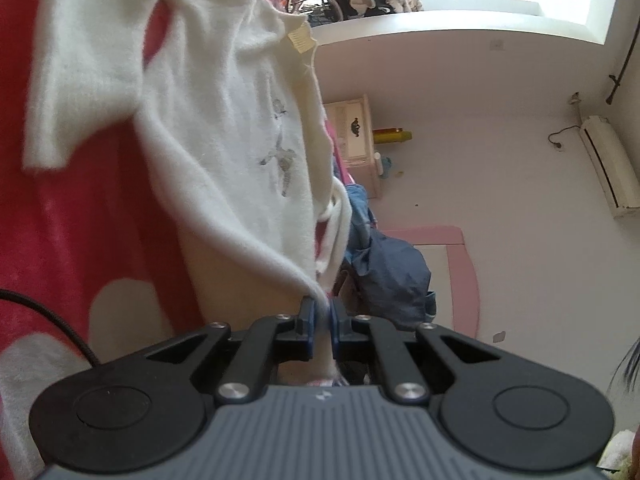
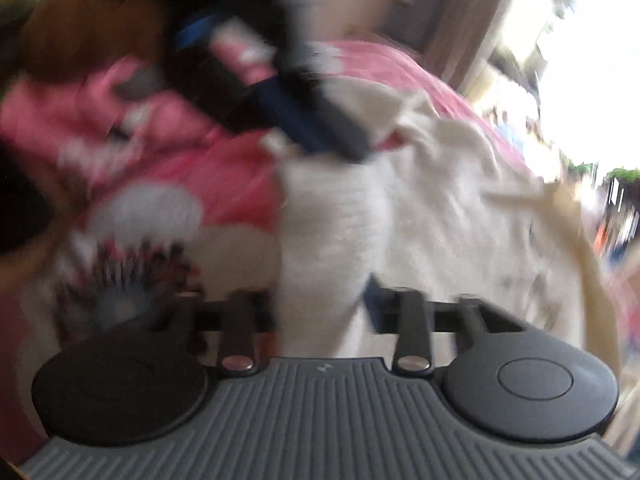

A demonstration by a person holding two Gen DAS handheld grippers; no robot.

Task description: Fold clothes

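Two black fingers of the left gripper [image 1: 323, 312] pinch the white fuzzy top [image 1: 224, 128] by its corner. On the right gripper [image 2: 320, 300], whose picture is blurry, white cloth sits between the fingers; I cannot tell if they squeeze. It hangs over the pink blanket [image 1: 80, 220], partway through folding. Next, both ends must go evenly.

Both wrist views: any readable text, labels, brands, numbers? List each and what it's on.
No text reads in either view.
Garment tag on the white top: print too small to read.
Embossed mark on the left gripper body: a logo shape, not letters.
Same mark on the right gripper: blurred.
Right wrist view is motion-blurred; the blanket print is unreadable.
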